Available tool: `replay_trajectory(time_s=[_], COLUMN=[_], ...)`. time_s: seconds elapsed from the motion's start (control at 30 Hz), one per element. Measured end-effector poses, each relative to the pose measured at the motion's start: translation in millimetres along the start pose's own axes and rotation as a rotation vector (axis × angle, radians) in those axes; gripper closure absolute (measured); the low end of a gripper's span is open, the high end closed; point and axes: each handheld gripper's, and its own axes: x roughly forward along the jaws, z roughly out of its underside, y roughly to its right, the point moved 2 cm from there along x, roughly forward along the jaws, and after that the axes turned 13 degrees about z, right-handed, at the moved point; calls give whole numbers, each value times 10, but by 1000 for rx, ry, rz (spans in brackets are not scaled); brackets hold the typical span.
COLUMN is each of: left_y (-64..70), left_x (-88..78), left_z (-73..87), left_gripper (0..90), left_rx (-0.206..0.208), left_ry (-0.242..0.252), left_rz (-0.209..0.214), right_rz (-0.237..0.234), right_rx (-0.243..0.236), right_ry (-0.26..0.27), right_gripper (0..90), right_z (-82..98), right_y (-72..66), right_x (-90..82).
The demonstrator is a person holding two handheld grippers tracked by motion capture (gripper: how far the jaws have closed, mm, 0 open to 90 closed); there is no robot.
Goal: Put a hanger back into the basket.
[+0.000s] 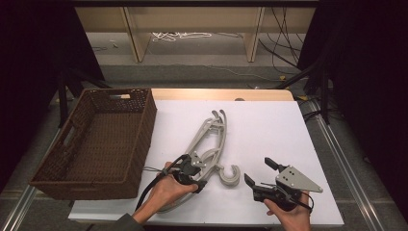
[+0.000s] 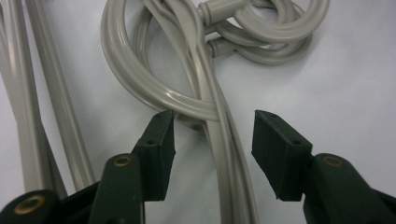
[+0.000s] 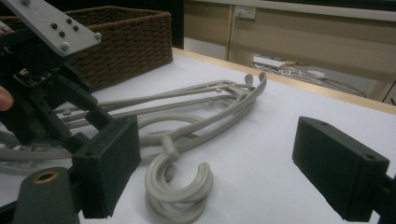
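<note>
As the high view runs left to right, the scene reads like this:

Basket: brown wicker basket (image 1: pixel 96 139) sits at the table's left edge, partly overhanging it; inside looks bare. Also seen in the right gripper view (image 3: pixel 126 42), behind the hangers.

Table: white top (image 1: pixel 269 130), pale wood strip along the far edge.

Hangers: grey plastic hangers (image 1: pixel 209 144), stacked together, lie flat on the white top just right of the basket, running diagonally from near centre toward the far side. Their hooks (image 1: pixel 230 175) curl at the near end, approx. between the two grippers. Close up in the left gripper view (image 2: pixel 205 93); hooks also in the right gripper view (image 3: pixel 180 186).

Left gripper: left gripper (image 1: pixel 190 173) is down over the hangers' near end, next to the hooks. In its own view (image 2: pixel 212 149) one hanger bar runs between the jaws; jaws half spread, pads w/ a visible gap either side of the bar, not pressing it. So: not gripping.

Right gripper: right gripper (image 1: pixel 260 173) rests low over bare table, right of the hooks, apart from them. Jaws wide apart, nothing between the pads (image 3: pixel 107 163). Grey three-cornered plate on top.
</note>
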Motion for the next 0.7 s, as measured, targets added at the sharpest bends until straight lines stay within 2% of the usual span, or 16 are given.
replay_trajectory(time_s=[0.1, 0.17, 0.27, 0.3, 0.37, 0.47, 0.53, 0.7], left_y=[-20, -31, -48, -50, -55, -40, -44, -55], left_x=[34, 25, 18, 17, -10, 1, 4, 9], left_z=[23, 19, 14, 12, 0, -10, -17, -39], left_gripper=[565, 600, 640, 658, 695, 753, 755, 756], left_rx=[-21, -9, -30, -38, -29, -50, -74, -75], left_ry=[-2, -4, 0, 0, -42, -46, -48, -56], left_rz=[7, -5, 10, 15, 40, 56, 66, 70], right_rz=[4, -8, -11, -7, -1, -4, -1, -6], right_rx=[-1, 3, 3, -3, -7, -8, -12, -10], right_ry=[5, -7, -12, 5, -3, -10, -5, -2], right_gripper=[161, 162, 164, 164, 166, 167, 168, 173], right_z=[-1, 3, 4, 8, 5, 9, 7, 9], right_y=[-1, -1, 0, 2, 8, 2, 7, 3], right_x=[5, 4, 6, 21, 11, 12, 16, 23])
